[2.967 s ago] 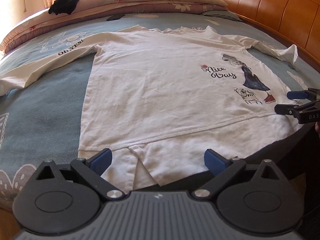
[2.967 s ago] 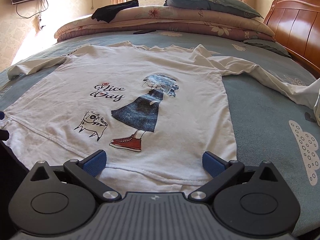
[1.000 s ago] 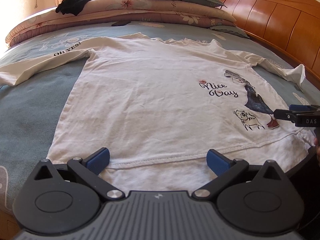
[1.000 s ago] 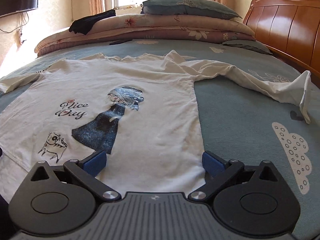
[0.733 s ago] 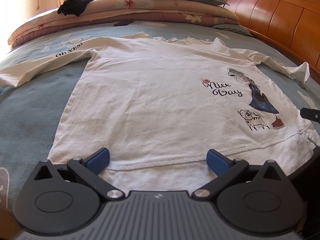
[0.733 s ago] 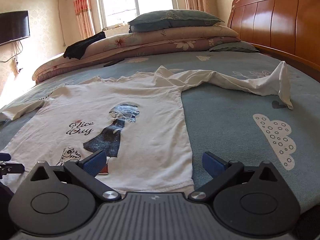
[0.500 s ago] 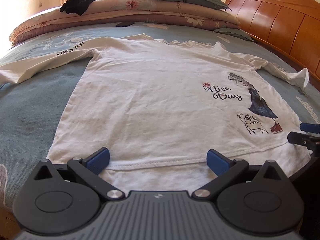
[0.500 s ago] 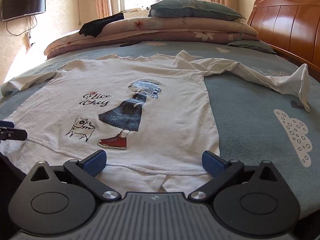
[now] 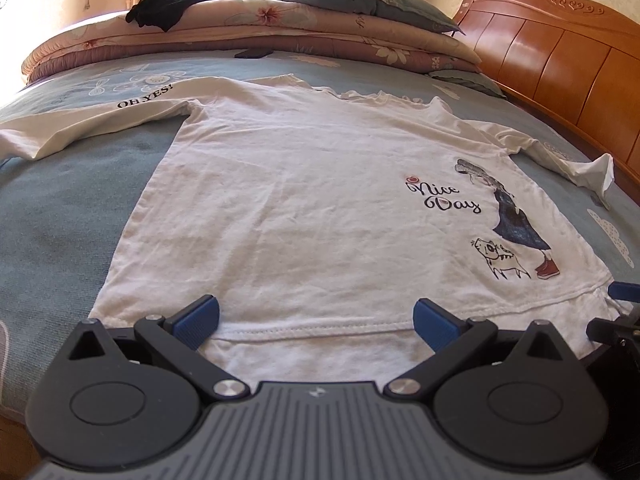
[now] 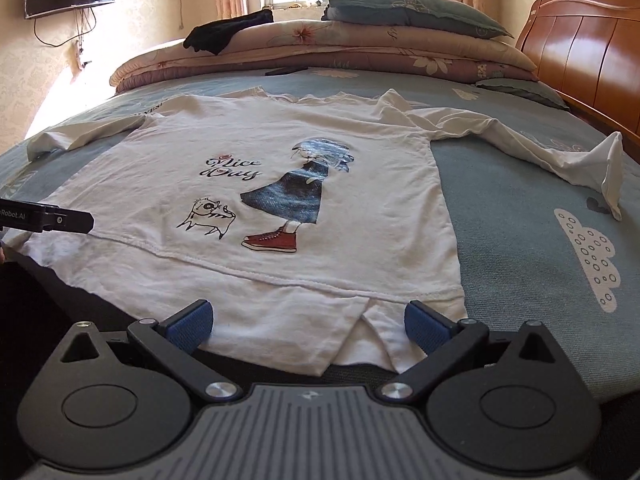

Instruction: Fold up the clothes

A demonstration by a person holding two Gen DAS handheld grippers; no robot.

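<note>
White shirt (image 9: 304,208) spread flat, print up, on bed (image 9: 56,216) for folding; left tool (image 9: 316,316) and right tool (image 10: 308,320) gaping wide at hem, gripping nothing.

Ahead of the left gripper (image 9: 316,322) the white shirt (image 9: 312,208) lies flat on the bed (image 9: 60,208), open above; stacked quilts (image 9: 280,36) block the far end, the wooden headboard (image 9: 560,64) walls its right, the right gripper (image 10: 308,326) crowds the hem's right corner
</note>
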